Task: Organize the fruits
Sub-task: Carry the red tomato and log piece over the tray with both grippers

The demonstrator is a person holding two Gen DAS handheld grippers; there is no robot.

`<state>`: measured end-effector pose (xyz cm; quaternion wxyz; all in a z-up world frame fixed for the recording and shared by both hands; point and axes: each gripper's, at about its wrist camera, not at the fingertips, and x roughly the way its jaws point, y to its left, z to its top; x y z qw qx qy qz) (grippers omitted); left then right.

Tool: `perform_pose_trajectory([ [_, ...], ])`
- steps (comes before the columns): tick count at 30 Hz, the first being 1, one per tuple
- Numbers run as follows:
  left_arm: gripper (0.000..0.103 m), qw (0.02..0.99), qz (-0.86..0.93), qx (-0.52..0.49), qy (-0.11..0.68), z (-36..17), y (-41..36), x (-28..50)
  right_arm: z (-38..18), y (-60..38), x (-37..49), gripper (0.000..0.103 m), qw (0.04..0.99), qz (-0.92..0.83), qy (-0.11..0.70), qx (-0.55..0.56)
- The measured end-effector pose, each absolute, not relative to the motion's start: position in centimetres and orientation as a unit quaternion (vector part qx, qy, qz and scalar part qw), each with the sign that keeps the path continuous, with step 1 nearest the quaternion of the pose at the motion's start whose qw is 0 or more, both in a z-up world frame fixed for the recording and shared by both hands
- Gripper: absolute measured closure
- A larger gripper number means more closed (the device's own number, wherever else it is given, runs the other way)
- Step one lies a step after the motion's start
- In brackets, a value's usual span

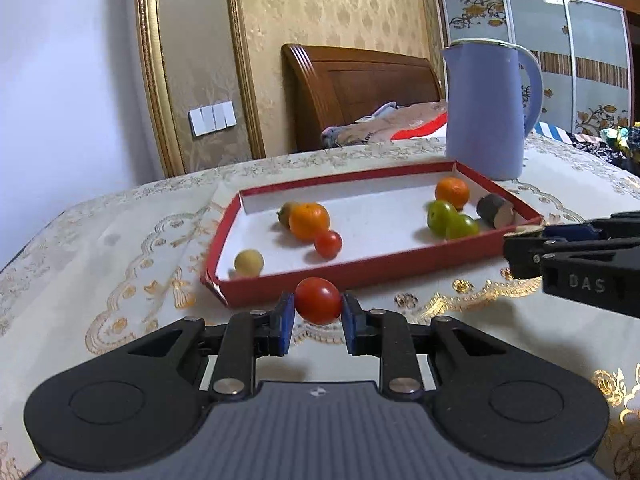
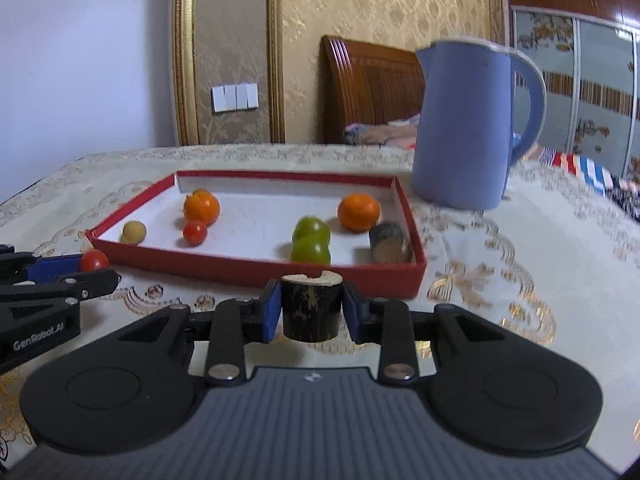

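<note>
My left gripper (image 1: 318, 312) is shut on a red cherry tomato (image 1: 318, 300), held just in front of the near wall of the red tray (image 1: 304, 276). My right gripper (image 2: 312, 308) is shut on a dark sugarcane chunk (image 2: 312, 308), short of the tray's near wall (image 2: 256, 266). Inside the tray lie two oranges (image 1: 309, 221) (image 1: 452, 193), a second cherry tomato (image 1: 328, 243), a pale round fruit (image 1: 249, 263), two green fruits (image 1: 441, 217) and another dark sugarcane chunk (image 1: 495, 210). The right gripper's tip (image 1: 520, 246) shows at the right of the left wrist view.
A tall blue jug (image 1: 486, 108) stands right behind the tray's far right corner. The table wears a cream cloth with gold embroidery (image 1: 120, 280). A wooden bed headboard (image 1: 360, 80) and a wardrobe stand beyond the table's far edge.
</note>
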<state>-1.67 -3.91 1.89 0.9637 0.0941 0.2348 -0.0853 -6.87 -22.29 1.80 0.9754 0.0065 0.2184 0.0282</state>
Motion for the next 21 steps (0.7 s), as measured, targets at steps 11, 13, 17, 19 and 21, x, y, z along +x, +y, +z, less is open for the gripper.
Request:
perform_pose_trajectory([
  [11, 0.079, 0.967, -0.07, 0.083, 0.232, 3.1, -4.3, 1.1, 3.0, -22.6, -4.4, 0.072, 0.976, 0.032, 0.216, 0.016],
  [13, 0.079, 0.967, -0.066, 0.078, 0.233, 3.3, -4.4, 1.9, 3.1, -22.1, -3.5, 0.072, 0.976, 0.034, 0.213, 0.01],
  [17, 0.079, 0.967, -0.053, 0.069, 0.239, 3.4, -4.4, 3.8, 3.3, -21.3, -1.5, 0.072, 0.975, 0.041, 0.22, 0.01],
  [19, 0.079, 0.966, -0.049, 0.067, 0.246, 3.2, -4.4, 4.8, 3.1, -21.1, -0.4, 0.072, 0.972, 0.045, 0.23, 0.011],
  [21, 0.079, 0.964, -0.044, 0.065, 0.253, 2.9, -4.2, 5.7, 2.8, -20.8, 0.4, 0.072, 0.97, 0.052, 0.237, 0.007],
])
